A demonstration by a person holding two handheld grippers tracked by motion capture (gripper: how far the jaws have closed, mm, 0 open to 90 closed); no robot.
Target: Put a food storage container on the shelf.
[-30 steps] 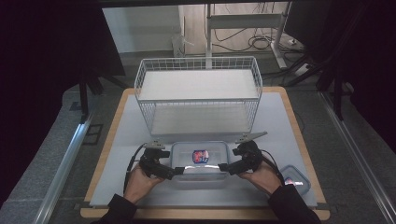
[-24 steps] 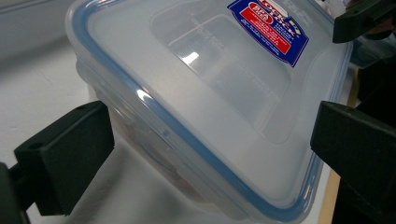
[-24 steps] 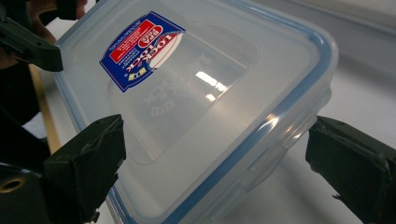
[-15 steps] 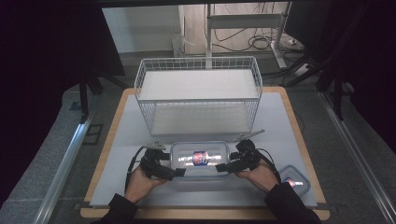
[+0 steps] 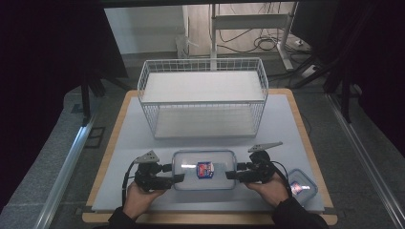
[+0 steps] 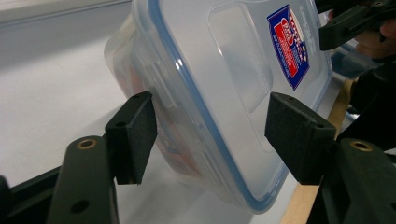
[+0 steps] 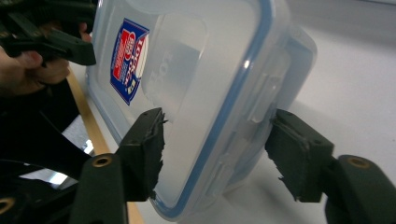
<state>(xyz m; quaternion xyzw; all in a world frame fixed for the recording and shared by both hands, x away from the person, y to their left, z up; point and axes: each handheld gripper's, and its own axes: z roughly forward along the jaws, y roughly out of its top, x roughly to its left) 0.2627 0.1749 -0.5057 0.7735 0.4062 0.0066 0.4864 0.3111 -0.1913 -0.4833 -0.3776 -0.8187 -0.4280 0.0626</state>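
A clear lidded container (image 5: pixel 191 164) with a blue seal and a red-and-blue label lies on the pale mat near the front edge. My left gripper (image 5: pixel 174 173) is at its left end and my right gripper (image 5: pixel 233 171) at its right end. In the left gripper view, the jaws (image 6: pixel 210 135) have just been closing and straddle the container's (image 6: pixel 224 70) end, one pad by the side clasp, the other over the lid with a gap. In the right gripper view, the jaws (image 7: pixel 217 149) have also been closing, straddling the opposite end (image 7: pixel 210 56) the same way.
A white wire basket (image 5: pixel 203 95) with two shelves stands behind the container at mid-table. A smaller lidded container (image 5: pixel 300 186) sits at the front right beside my right hand. The wooden board's edge (image 5: pixel 110 157) frames the mat.
Both grippers have slid inward onto the ends of the container, and the jaws of each have narrowed around it. The container has stayed in place.
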